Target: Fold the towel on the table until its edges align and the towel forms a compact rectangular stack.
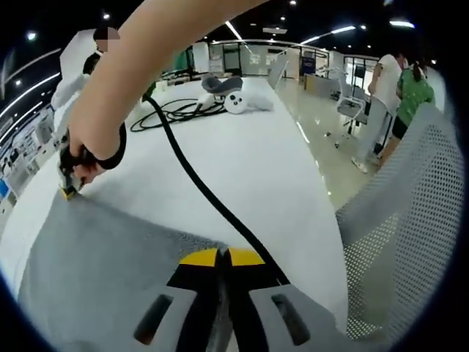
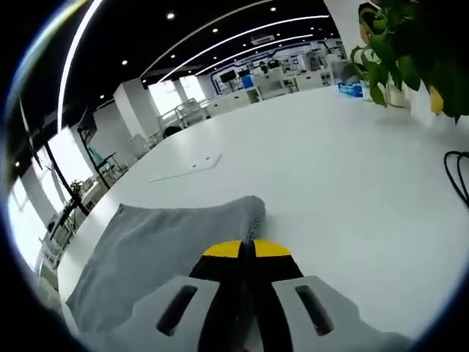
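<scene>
Left gripper (image 1: 222, 258): jaws closed on near edge of grey towel (image 1: 102, 257). Right gripper (image 2: 247, 249): jaws clamped on another towel corner. Towel lies flat on white table (image 1: 249, 161).

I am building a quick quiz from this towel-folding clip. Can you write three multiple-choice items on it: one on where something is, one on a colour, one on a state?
1. Where does the black cable lie in the left gripper view?
A. across the white table
B. on the floor
C. over a chair back

2. What colour is the towel?
A. red
B. grey
C. green

3. How do the right gripper jaws stand?
A. wide apart above the towel
B. shut on the towel's edge
C. shut on the cable

Answers:
1 A, the cable runs over the tabletop towards the left gripper.
2 B, the cloth is grey in both views.
3 B, the yellow-tipped jaws meet with the towel's edge between them.
</scene>
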Demonstrator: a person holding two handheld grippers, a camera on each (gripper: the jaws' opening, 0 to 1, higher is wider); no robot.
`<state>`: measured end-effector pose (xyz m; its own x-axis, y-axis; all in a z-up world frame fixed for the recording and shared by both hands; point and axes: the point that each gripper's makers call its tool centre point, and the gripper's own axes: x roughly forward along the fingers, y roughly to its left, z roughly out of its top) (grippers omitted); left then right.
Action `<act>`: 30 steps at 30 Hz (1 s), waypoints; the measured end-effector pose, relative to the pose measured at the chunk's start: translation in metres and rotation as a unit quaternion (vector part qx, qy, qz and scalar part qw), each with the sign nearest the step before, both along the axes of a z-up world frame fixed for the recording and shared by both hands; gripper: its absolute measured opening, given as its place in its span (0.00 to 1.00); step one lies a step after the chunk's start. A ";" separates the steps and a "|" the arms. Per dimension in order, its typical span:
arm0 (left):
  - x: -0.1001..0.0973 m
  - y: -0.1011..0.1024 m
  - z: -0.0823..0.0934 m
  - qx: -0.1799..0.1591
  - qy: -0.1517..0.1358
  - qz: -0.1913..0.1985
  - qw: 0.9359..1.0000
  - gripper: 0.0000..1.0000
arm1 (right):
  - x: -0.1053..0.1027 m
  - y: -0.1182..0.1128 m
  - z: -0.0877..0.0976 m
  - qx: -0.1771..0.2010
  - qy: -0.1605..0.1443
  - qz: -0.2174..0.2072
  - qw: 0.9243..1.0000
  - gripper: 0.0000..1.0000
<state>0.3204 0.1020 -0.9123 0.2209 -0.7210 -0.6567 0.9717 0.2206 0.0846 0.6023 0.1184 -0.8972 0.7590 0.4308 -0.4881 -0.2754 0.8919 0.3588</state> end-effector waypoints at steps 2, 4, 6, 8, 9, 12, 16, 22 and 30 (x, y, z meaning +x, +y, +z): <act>0.000 0.000 0.002 -0.002 0.000 0.000 1.000 0.03 | -0.001 0.001 0.004 0.008 -0.002 -0.001 1.000 0.01; 0.000 0.000 0.005 -0.005 0.001 0.001 1.000 0.03 | 0.000 0.001 0.004 0.018 0.001 -0.004 1.000 0.01; 0.000 0.001 0.008 -0.015 0.010 0.001 1.000 0.03 | 0.000 0.003 0.007 0.066 0.020 -0.030 0.997 0.01; 0.002 0.002 0.013 -0.027 0.020 0.014 0.999 0.03 | 0.001 0.004 0.011 0.066 0.016 -0.026 0.997 0.01; 0.003 0.003 0.016 -0.030 0.019 0.016 0.999 0.03 | 0.001 0.005 0.014 0.065 0.014 -0.022 0.998 0.01; 0.003 0.004 0.025 -0.038 0.014 0.023 0.999 0.03 | 0.003 0.009 0.023 0.065 0.005 -0.010 0.998 0.01; 0.002 0.008 0.030 -0.045 0.011 0.032 0.998 0.03 | -0.001 0.013 0.034 0.076 -0.001 -0.013 0.997 0.01; 0.003 0.017 0.043 -0.055 0.000 0.045 0.997 0.03 | -0.006 0.020 0.047 0.079 -0.005 -0.010 0.997 0.01; 0.004 0.029 0.060 -0.080 -0.005 0.068 0.994 0.03 | -0.002 0.028 0.061 0.084 -0.011 -0.003 0.996 0.01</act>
